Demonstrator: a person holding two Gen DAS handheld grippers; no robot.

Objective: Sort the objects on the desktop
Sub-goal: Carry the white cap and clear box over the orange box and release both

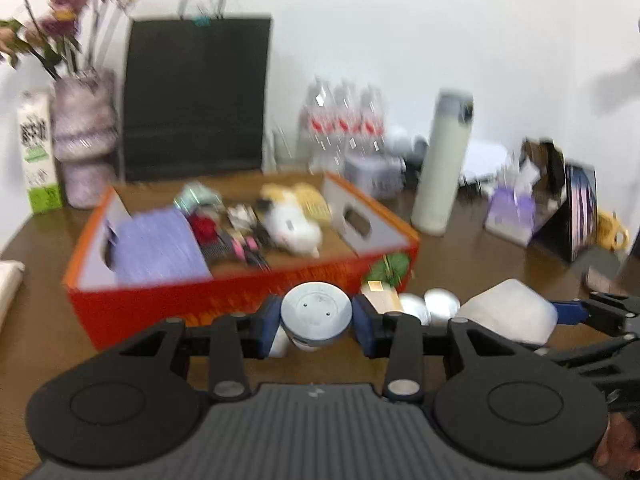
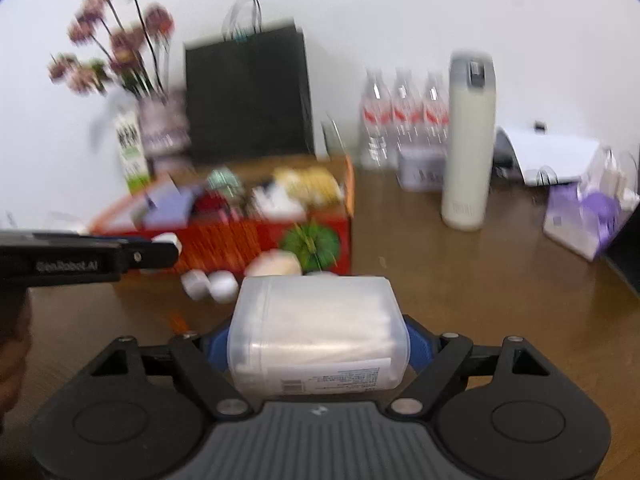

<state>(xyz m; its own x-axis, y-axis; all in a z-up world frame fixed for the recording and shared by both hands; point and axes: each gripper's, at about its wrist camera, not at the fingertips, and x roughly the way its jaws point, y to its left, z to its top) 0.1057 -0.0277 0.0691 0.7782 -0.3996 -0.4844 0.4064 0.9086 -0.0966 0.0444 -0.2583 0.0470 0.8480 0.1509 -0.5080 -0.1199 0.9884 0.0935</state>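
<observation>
Your left gripper (image 1: 316,320) clamps a small round jar (image 1: 316,314); your right gripper (image 2: 318,344) squeezes a clear plastic tub (image 2: 318,332), likely light and slippery, before the red box (image 1: 240,300).

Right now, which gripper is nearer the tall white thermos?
Right. The right gripper faces the thermos ahead to its right; the left gripper sits farther left, by the red box.

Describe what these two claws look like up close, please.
Both are matte black plastic: a grey ribbed body, two round discs, and hinged linkage bars with silver rivets. The left claw and right claw end in blue pads. White lettering runs along the left one's side. No cables show.
</observation>
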